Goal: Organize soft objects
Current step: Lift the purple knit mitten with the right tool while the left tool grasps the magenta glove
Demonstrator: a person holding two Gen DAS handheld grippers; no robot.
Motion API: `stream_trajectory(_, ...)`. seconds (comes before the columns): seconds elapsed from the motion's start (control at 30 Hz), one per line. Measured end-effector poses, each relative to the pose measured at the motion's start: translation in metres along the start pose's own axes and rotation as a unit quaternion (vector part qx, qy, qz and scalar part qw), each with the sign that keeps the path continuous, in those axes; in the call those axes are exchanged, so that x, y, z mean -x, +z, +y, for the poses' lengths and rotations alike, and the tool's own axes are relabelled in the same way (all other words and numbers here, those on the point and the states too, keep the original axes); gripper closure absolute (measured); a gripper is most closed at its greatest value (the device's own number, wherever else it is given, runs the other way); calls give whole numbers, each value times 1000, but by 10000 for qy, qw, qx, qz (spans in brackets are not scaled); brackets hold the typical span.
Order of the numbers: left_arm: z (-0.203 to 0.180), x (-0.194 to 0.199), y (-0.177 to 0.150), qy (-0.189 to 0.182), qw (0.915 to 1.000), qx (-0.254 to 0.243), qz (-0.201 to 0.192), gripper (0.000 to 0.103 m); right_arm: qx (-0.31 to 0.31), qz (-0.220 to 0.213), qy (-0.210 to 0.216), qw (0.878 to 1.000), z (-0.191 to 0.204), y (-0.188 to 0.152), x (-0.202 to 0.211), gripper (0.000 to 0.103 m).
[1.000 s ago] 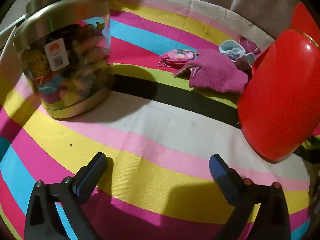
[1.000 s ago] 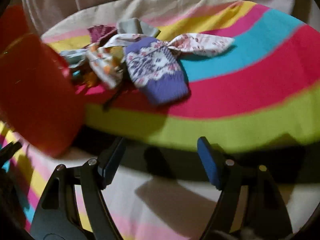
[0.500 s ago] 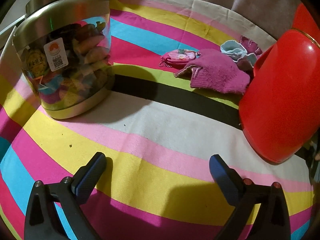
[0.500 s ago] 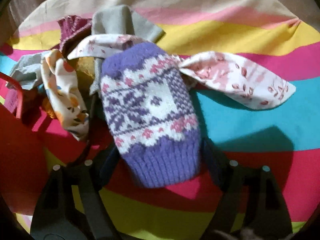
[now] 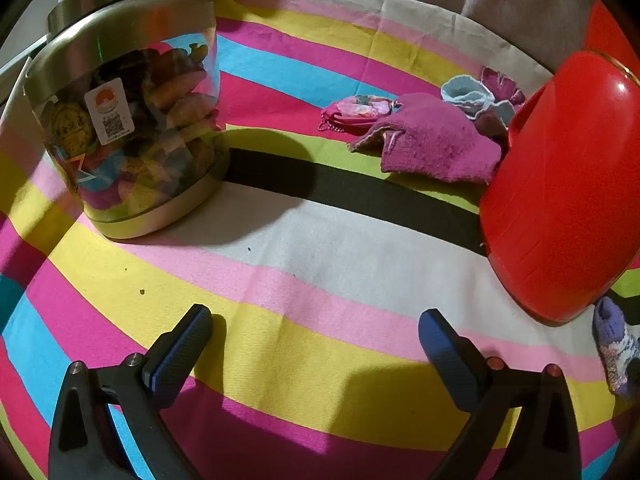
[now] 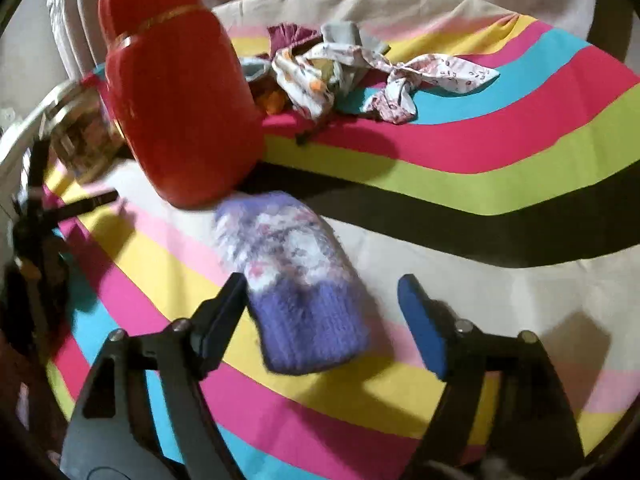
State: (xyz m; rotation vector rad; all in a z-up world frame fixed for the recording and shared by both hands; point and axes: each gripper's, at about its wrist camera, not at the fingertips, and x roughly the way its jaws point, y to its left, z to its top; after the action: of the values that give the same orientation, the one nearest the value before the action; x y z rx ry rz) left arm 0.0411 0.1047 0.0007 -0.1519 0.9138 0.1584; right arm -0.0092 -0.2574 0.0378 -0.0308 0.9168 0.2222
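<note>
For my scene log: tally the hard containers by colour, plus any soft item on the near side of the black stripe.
Red container: 1
Clear jar: 1
Purple knit mitten: 1
Total: 3

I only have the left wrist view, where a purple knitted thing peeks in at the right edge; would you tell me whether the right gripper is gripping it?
Observer: No. The purple mitten lies on the striped cloth between the fingers of the right gripper. Its jaws are opening, and one pad stands clear of the mitten.
Operator: Thank you. What lies behind the red container that I cannot see?
Observer: A twisted white floral cloth, stretched out over the blue stripe.
</note>
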Motion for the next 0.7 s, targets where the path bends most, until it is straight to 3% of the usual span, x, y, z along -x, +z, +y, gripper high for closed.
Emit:
stream_trajectory(0.13, -4, -2, -1, 148, 9998, -149, 64, 0, -223, 98, 215, 9995, 7, 14, -29, 22)
stream_trajectory(0.37, -3, -2, -2, 135, 9997, -165, 75, 0, 435, 157, 124, 9989, 42, 2, -46, 21)
stream_trajectory(0.4, -3, -2, -2, 136, 9997, -163, 75, 0, 560, 104, 44, 9984, 46, -2, -45, 23)
stream_trajectory(0.5, -3, -2, 0, 121, 9996, -205, 161, 0, 493, -119, 26, 9987, 48, -7, -37, 53)
stream_trajectory(0.63, -3, -4, 16, -407, 9991, -133, -37, 3, 527, -238, -234, 9981, 55, -10, -35, 54)
stream_trajectory(0.7, -4, -4, 32, -483, 9986, -138, -192, 3, 470, -221, -209, 9984, 54, -9, -36, 53)
